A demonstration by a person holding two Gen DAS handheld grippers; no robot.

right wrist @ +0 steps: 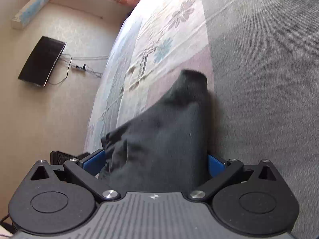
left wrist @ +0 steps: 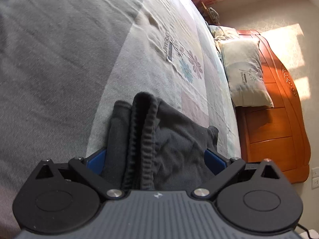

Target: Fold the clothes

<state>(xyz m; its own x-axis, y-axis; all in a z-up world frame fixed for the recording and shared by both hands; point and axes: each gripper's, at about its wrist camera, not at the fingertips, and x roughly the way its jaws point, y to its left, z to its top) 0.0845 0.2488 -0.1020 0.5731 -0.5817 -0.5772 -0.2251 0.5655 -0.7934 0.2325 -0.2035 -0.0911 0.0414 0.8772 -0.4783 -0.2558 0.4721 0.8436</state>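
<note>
A dark grey garment [left wrist: 159, 139] with a ribbed elastic waistband [left wrist: 147, 131] lies bunched on the bed, right in front of my left gripper [left wrist: 157, 157]. The jaws stand wide apart, and the cloth fills the gap and hides the blue fingers' [left wrist: 96, 160] tips. In the right wrist view the same dark garment [right wrist: 169, 123] rises in a blurred peak between the spread blue fingers [right wrist: 93, 161] of my right gripper [right wrist: 155, 159]. I see no pad pressing on the cloth in either view.
The bed has a grey blanket [left wrist: 49, 59] beside a pale floral sheet [left wrist: 179, 63]. A pillow [left wrist: 245, 73] leans on the orange wooden headboard [left wrist: 279, 119]. On the far wall hang a black screen [right wrist: 41, 61], a power strip [right wrist: 78, 67] and an air conditioner [right wrist: 31, 10].
</note>
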